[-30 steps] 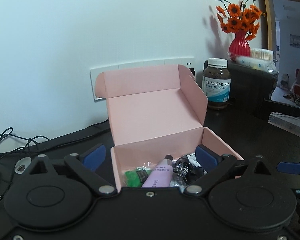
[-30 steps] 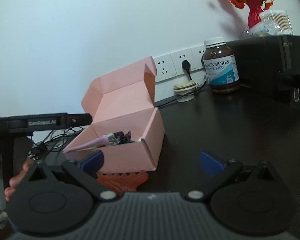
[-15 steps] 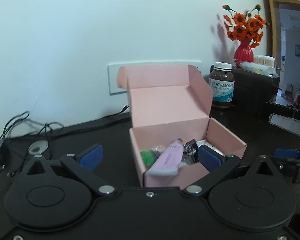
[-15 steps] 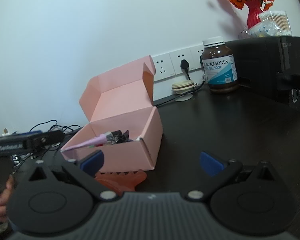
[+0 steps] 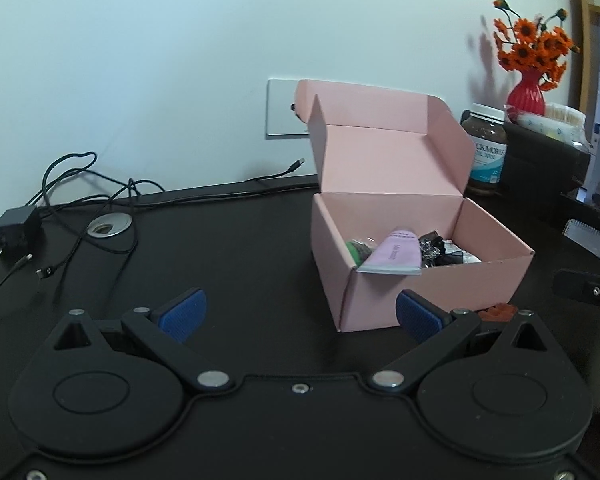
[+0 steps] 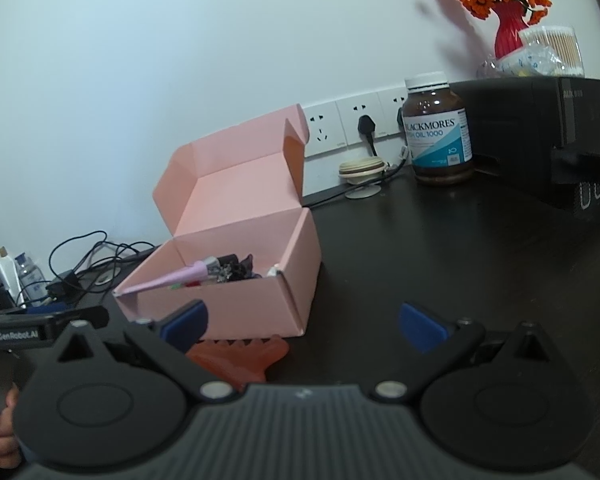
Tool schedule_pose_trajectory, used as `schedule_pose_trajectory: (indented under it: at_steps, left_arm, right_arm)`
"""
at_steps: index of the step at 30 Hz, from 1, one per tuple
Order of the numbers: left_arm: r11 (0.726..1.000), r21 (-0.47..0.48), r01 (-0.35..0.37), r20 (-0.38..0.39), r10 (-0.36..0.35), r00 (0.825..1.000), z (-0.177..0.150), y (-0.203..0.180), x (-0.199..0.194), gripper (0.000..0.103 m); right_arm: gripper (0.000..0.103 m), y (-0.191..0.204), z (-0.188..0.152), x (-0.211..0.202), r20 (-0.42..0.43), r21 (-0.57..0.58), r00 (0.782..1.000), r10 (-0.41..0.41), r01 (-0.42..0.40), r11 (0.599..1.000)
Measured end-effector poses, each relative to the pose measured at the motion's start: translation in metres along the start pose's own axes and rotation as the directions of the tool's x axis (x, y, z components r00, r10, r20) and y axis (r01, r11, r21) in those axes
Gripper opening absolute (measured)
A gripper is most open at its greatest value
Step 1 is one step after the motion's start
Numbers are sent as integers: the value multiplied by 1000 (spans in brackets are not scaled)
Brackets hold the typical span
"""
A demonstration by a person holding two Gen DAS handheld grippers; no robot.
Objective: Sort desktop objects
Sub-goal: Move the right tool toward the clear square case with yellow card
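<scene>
Orange-red, the comb (image 6: 242, 358) lies against the pink box's (image 6: 236, 304) front, just ahead of the empty, spread right gripper (image 6: 302, 326), nearer it than the likewise spread left gripper (image 5: 300, 316).

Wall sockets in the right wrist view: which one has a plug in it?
The middle socket of the three behind the pink box. A black plug sits in it; the left socket shows bare holes, and the bottle partly hides the right one.

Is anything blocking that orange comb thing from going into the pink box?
Nothing visible does. The orange comb lies on the desk against the pink box's front wall, the lid stands open, and the open right gripper hovers above it.
</scene>
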State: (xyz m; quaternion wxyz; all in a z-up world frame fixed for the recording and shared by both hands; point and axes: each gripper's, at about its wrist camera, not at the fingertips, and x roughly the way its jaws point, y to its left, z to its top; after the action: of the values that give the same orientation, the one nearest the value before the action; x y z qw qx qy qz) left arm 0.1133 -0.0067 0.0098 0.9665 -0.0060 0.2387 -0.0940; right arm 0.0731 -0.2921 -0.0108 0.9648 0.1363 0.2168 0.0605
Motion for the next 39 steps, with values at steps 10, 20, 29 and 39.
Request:
schedule_pose_trajectory:
  at_steps: [10, 20, 29, 39]
  left_arm:
    - [997, 70, 11, -6, -10, 1000, -4, -11, -1, 103]
    - [992, 129, 4, -10, -3, 1000, -7, -21, -2, 103]
    - [992, 124, 0, -2, 0, 1000, -8, -20, -3, 103]
    - [995, 95, 11, -20, -9, 1000, -7, -14, 0, 103]
  right_arm:
    - [102, 3, -1, 1, -4, -15, 1000, -18, 18, 1000]
    - [102, 5, -1, 0, -7, -29, 1000, -31, 30, 999]
    - [102, 23, -2, -9, 21, -127, 995, -98, 100, 987]
    - [102, 32, 2, -29, -7, -130, 997, -70, 69, 989]
